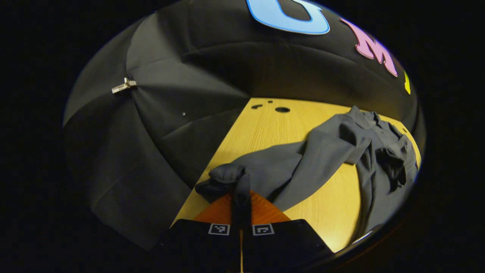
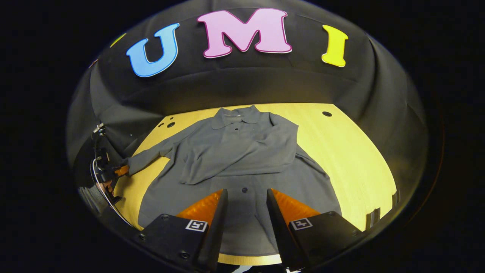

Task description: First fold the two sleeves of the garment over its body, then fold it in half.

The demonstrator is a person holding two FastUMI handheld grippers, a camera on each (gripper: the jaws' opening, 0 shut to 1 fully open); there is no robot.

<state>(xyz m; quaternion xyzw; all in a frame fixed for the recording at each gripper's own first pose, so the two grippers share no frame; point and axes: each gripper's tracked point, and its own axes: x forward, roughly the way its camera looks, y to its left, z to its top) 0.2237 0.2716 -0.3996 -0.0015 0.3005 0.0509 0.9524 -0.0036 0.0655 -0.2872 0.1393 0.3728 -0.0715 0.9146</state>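
1. The left gripper [image 1: 241, 212] has its two fingers pressed close together. They pinch the cuff end of a sleeve [image 1: 231, 178] of the grey shirt [image 1: 371, 151].
2. In the left gripper view, that sleeve runs away from the fingers, up and to the right, to the rest of the shirt. The cloth bunches up just in front of the fingers.
3. In the right gripper view, the left gripper [image 2: 113, 171] sits far off to the left, at the edge of the table [image 2: 352, 151]. It holds the end of the stretched-out sleeve [image 2: 147, 157] there.
4. The right gripper [image 2: 246, 212] has its fingers spread apart. Nothing sits between them. It hangs over the bottom part of the shirt [image 2: 242, 151]; it is hard to tell if the fingers touch the cloth.
5. The shirt lies flat on the yellow wooden table in front of the right gripper, with its collar [image 2: 237, 113] at the far end.
6. The other sleeve [image 2: 235, 161] is already folded across the shirt's body, just beyond the right gripper's fingers.
7. There are no boxes or bowls here.
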